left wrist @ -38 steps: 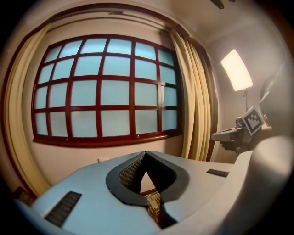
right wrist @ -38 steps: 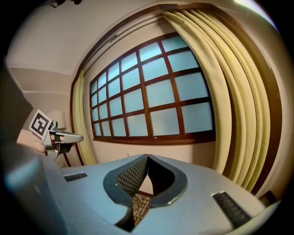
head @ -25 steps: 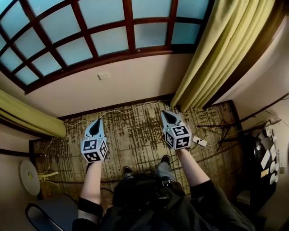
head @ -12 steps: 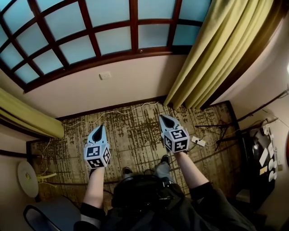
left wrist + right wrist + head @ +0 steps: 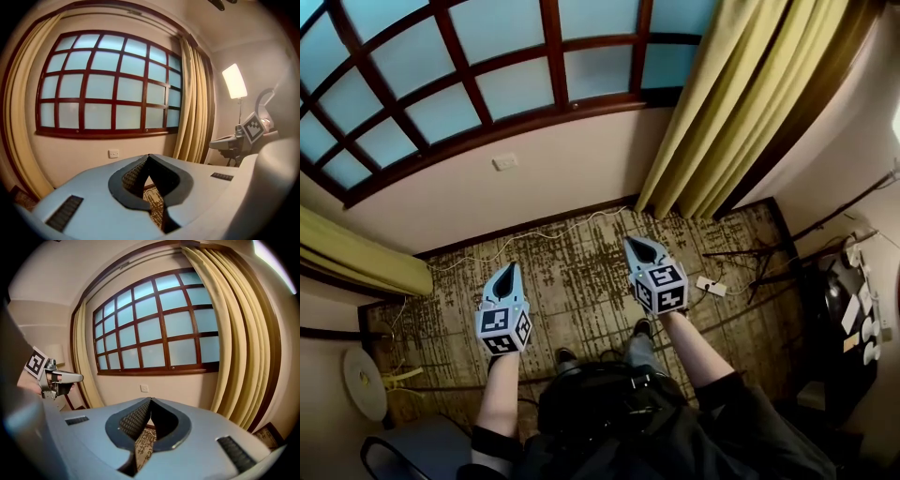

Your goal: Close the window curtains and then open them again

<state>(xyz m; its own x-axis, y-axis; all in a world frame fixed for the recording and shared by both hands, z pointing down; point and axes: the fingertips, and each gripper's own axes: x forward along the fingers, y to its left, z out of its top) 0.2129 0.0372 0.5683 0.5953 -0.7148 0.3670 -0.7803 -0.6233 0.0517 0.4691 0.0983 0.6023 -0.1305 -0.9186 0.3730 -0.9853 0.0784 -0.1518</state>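
Your left tool [image 5: 506, 272] has its jaws closed tip to tip, with nothing between them. Your right tool [image 5: 637, 246] is likewise closed and empty. Both are held side by side above the patterned carpet [image 5: 581, 291], pointing toward 12 o'clock at the wall below the window [image 5: 487, 84]. Neither tool touches a curtain. The right curtain [image 5: 741, 103] hangs gathered at 1 o'clock from your right tool, near but apart. The left curtain [image 5: 356, 258] is gathered at 9 o'clock from your left tool, well apart. The window panes between them are uncovered. A wall socket [image 5: 503, 161] sits at 12 o'clock, under the sill.
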